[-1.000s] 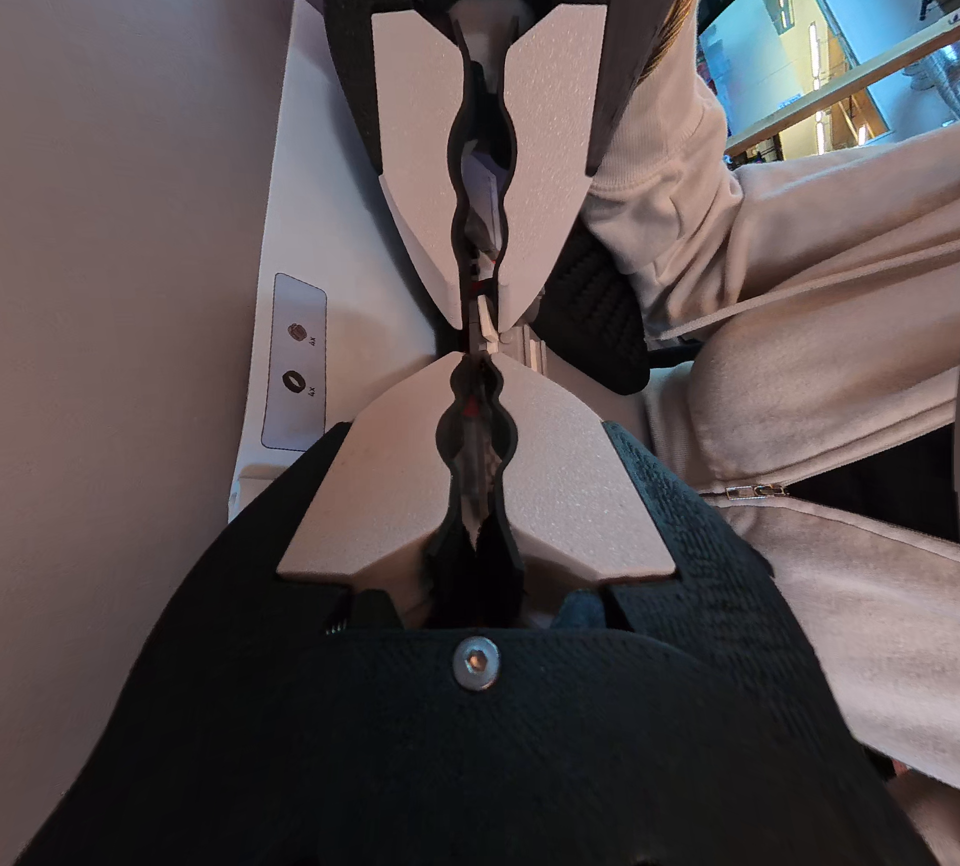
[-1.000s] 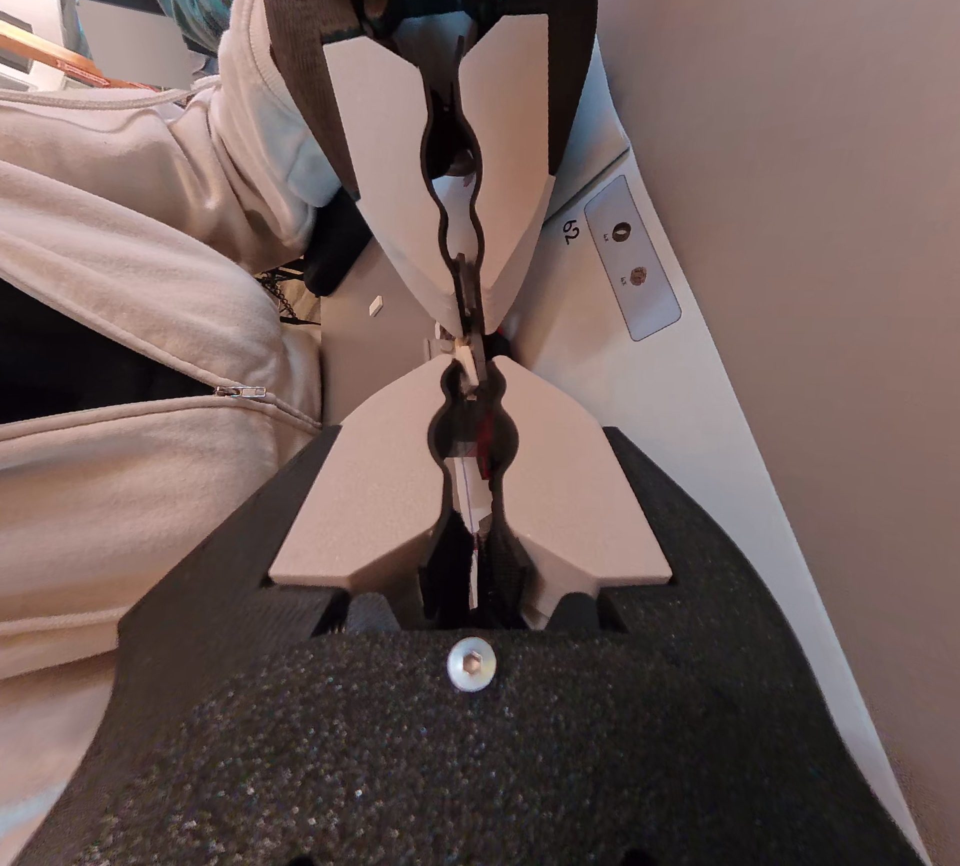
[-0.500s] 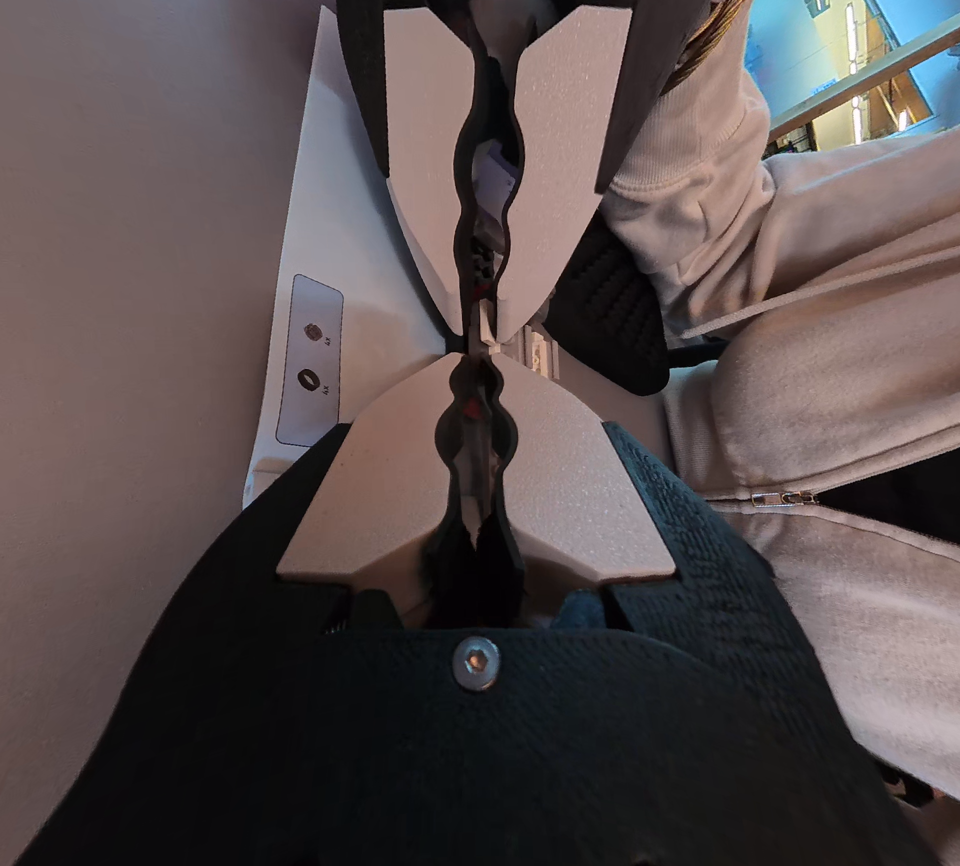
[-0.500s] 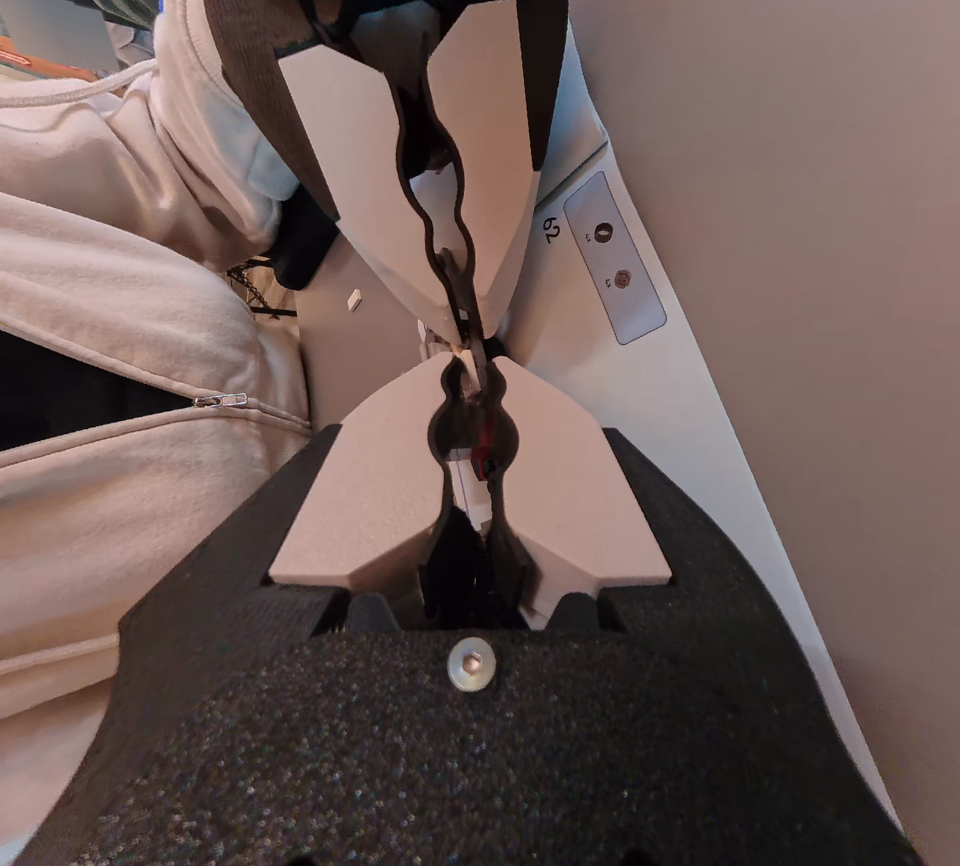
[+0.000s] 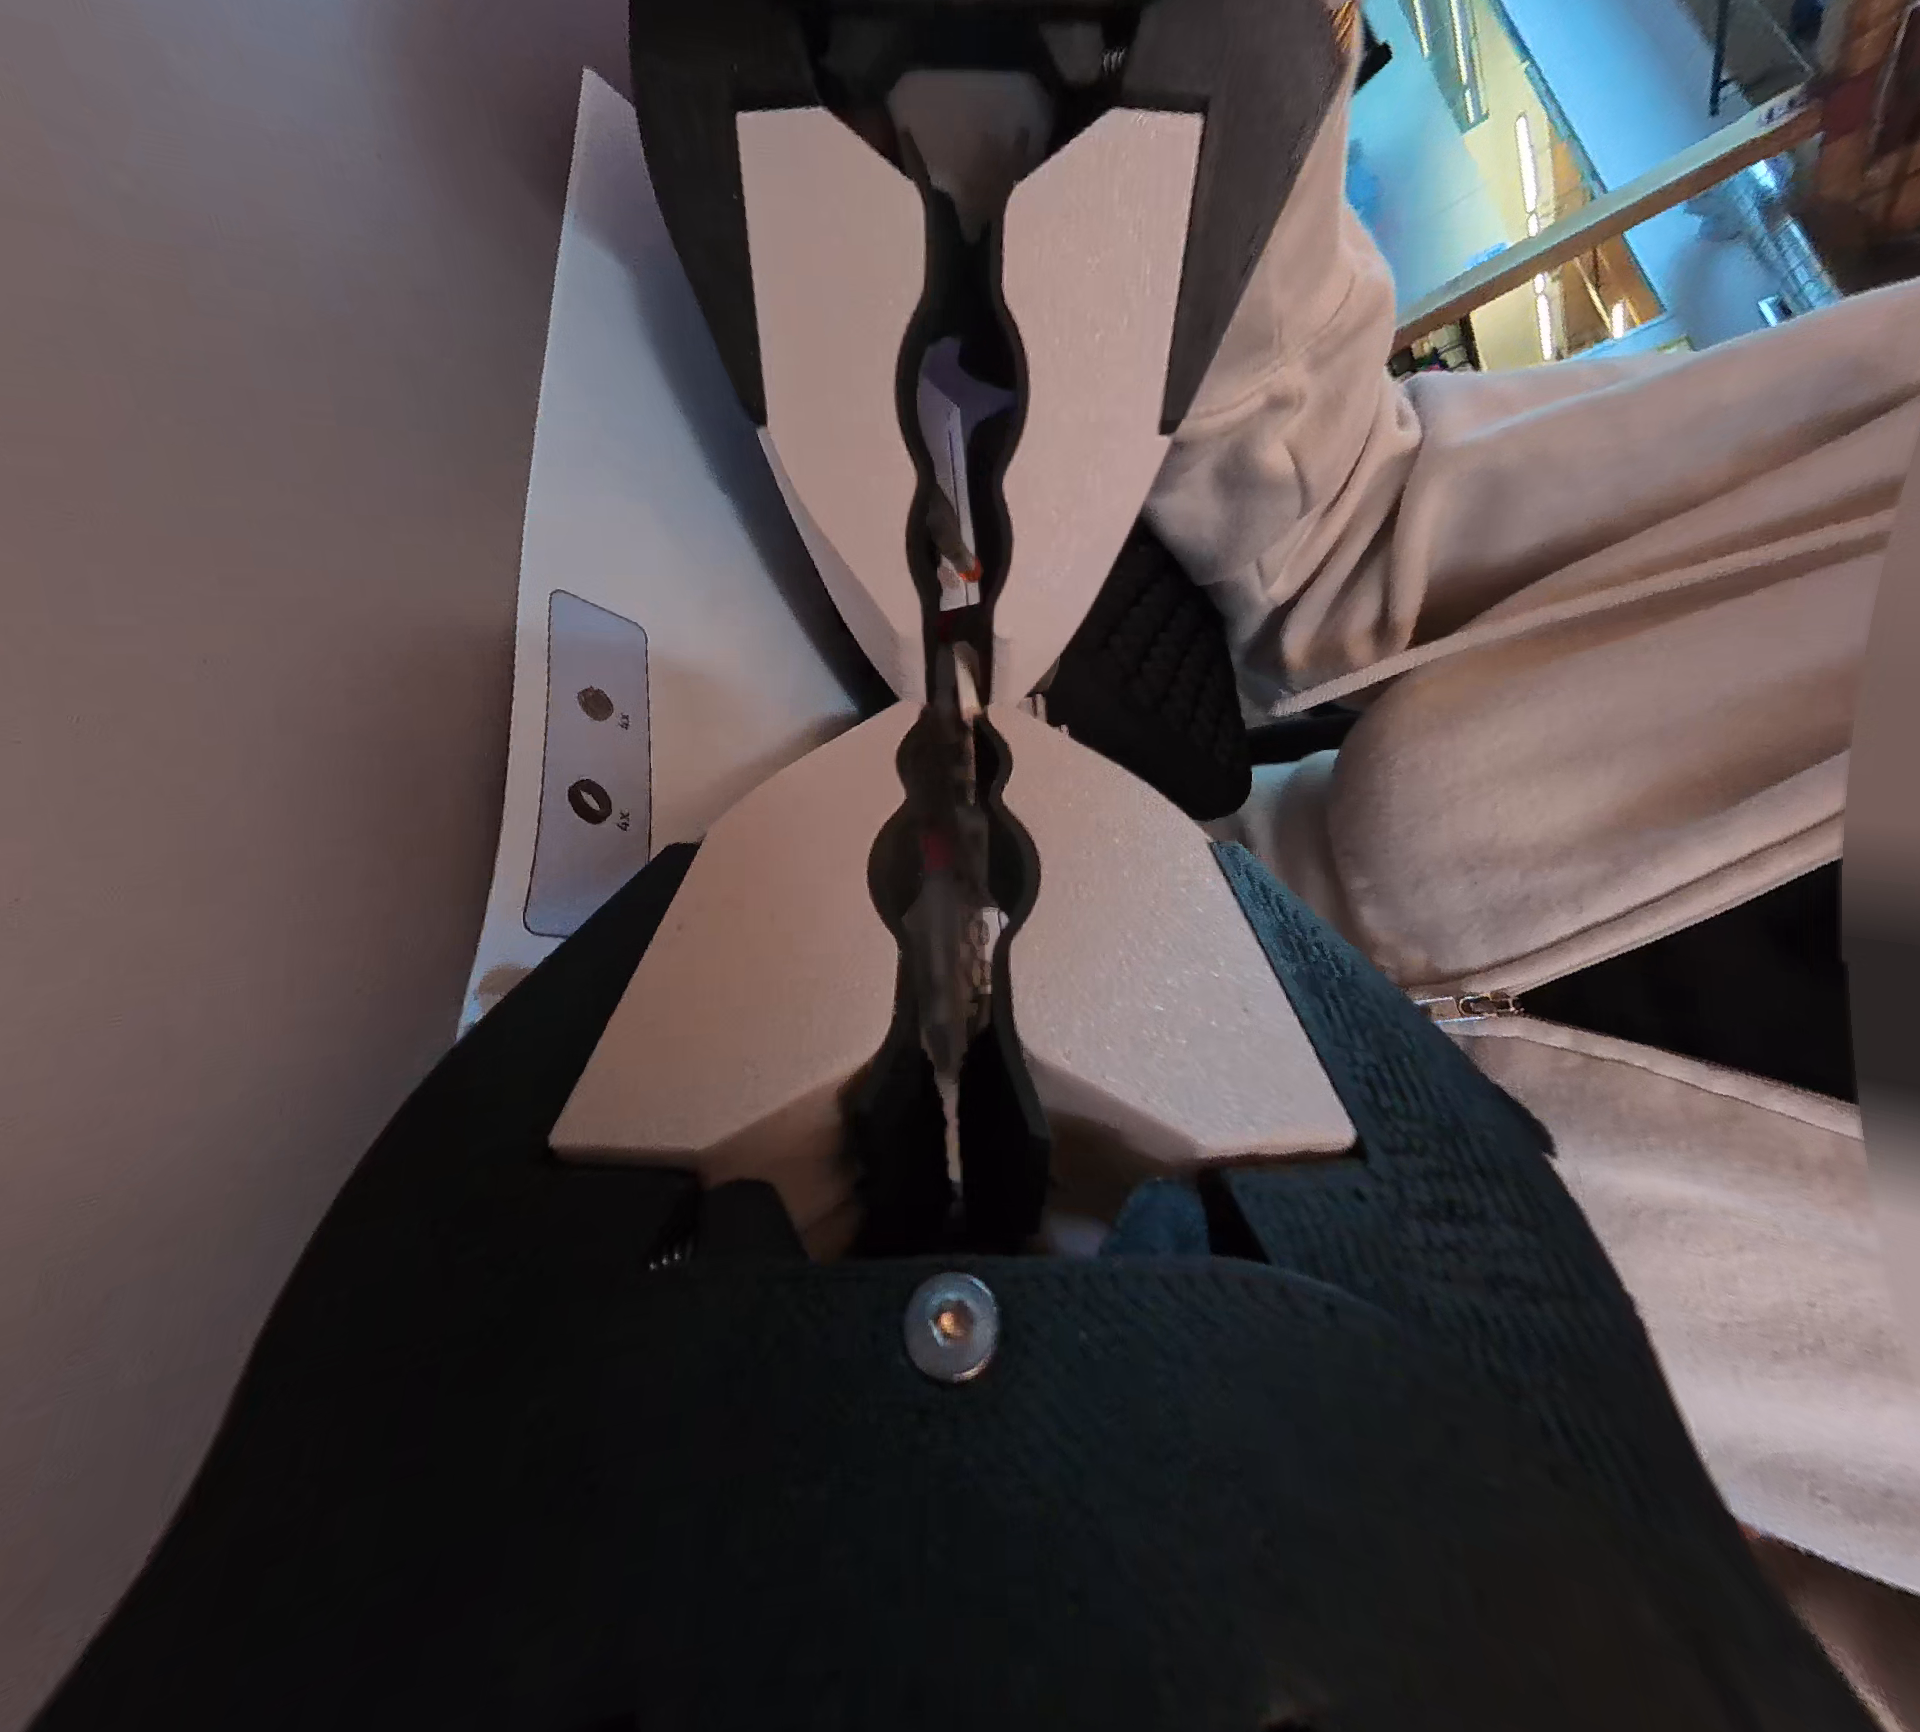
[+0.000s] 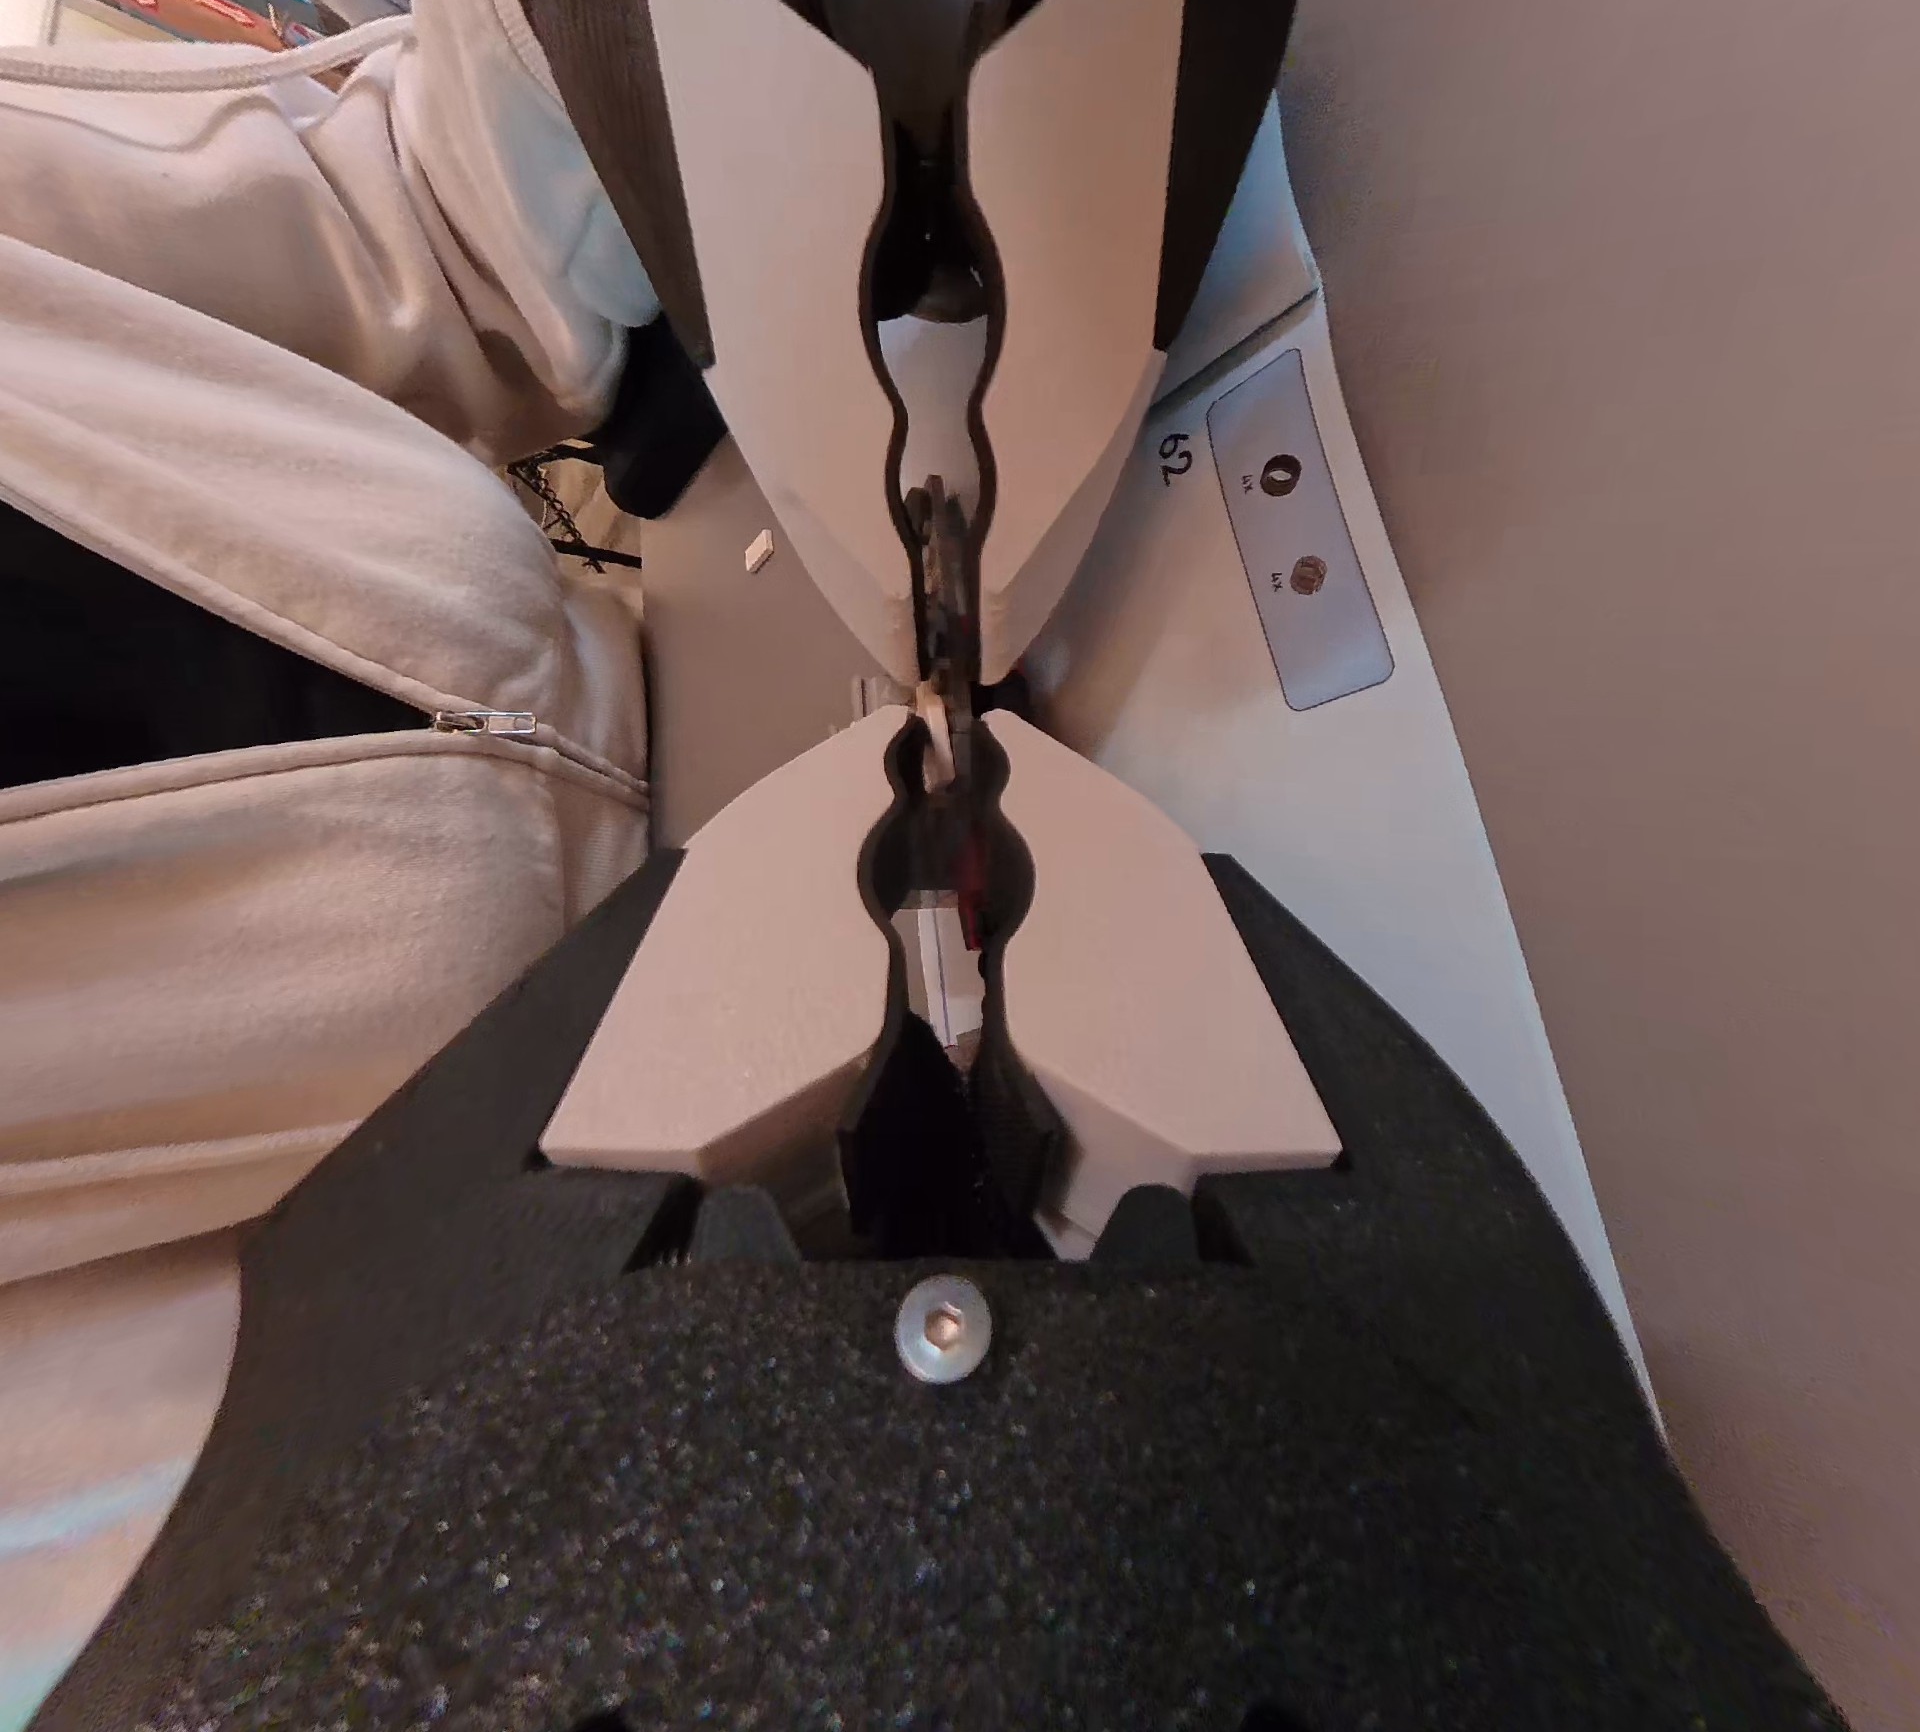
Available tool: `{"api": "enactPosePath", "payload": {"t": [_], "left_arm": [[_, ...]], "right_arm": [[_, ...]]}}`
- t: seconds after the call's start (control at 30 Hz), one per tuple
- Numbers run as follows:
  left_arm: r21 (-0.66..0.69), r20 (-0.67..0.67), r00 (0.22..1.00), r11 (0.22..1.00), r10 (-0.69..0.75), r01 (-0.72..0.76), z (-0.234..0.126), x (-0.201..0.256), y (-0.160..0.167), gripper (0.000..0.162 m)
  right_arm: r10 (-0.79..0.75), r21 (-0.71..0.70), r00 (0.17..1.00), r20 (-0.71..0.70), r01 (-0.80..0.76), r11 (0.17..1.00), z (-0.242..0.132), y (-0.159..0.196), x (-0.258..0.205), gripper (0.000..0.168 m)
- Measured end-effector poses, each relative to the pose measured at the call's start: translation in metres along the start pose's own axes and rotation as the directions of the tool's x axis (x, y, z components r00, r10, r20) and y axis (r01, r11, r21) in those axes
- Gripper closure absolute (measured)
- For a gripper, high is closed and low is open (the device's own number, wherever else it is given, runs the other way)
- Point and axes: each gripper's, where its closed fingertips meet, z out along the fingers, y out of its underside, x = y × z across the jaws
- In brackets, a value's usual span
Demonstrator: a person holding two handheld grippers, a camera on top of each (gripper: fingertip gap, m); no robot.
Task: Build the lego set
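Observation:
Both grippers meet tip to tip above the table, each shut on one end of a thin lego assembly of dark grey, white and red parts (image 5: 951, 913). In the left wrist view my left gripper (image 5: 954, 718) is at the bottom and the right gripper's fingers (image 5: 831, 435) come down from the top. In the right wrist view my right gripper (image 6: 948, 728) clamps the assembly (image 6: 951, 809), and the left gripper's fingers (image 6: 790, 332) face it from above. Most of the assembly is hidden between the pads.
An open white instruction booklet (image 5: 623, 539) lies under the grippers on the pale table (image 5: 260, 332); it also shows in the right wrist view (image 6: 1247, 799). The person's beige hooded jacket (image 5: 1558, 695) fills the other side (image 6: 260, 435). My two grippers' fingertips are within a few centimetres of each other.
The two grippers have straightened into line with each other and drawn slightly closer, tip to tip. Both stay shut on the assembly.

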Motion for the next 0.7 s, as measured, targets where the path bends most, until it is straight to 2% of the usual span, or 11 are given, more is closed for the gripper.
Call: {"api": "enactPosePath", "payload": {"t": [0.17,0.27,0.57,0.7], "left_arm": [[-0.048,-0.023,1.0,0.999,-0.008,0.007,0.0059,0.0035,0.0055,0.147],[-0.059,-0.018,1.0,0.998,-0.002,0.001,0.0067,0.003,0.0073,0.154],[-0.066,-0.01,1.0,0.997,0.027,-0.028,0.0076,0.005,0.0097,0.156],[-0.066,-0.007,0.999,0.997,0.042,-0.043,0.0076,0.0053,0.0097,0.156]], "right_arm": [[-0.002,0.001,1.0,0.0,0.002,1.0,0.0002,0.0,-0.0001,0.16],[-0.02,-0.011,1.0,0.008,0.02,1.0,0.0013,0.0012,-0.0028,0.16],[-0.099,-0.029,0.995,-0.005,0.099,0.995,-0.0061,0.0044,-0.0042,0.156],[-0.124,-0.056,0.992,0.019,0.125,0.991,-0.0025,0.0074,-0.0043,0.159]]}}
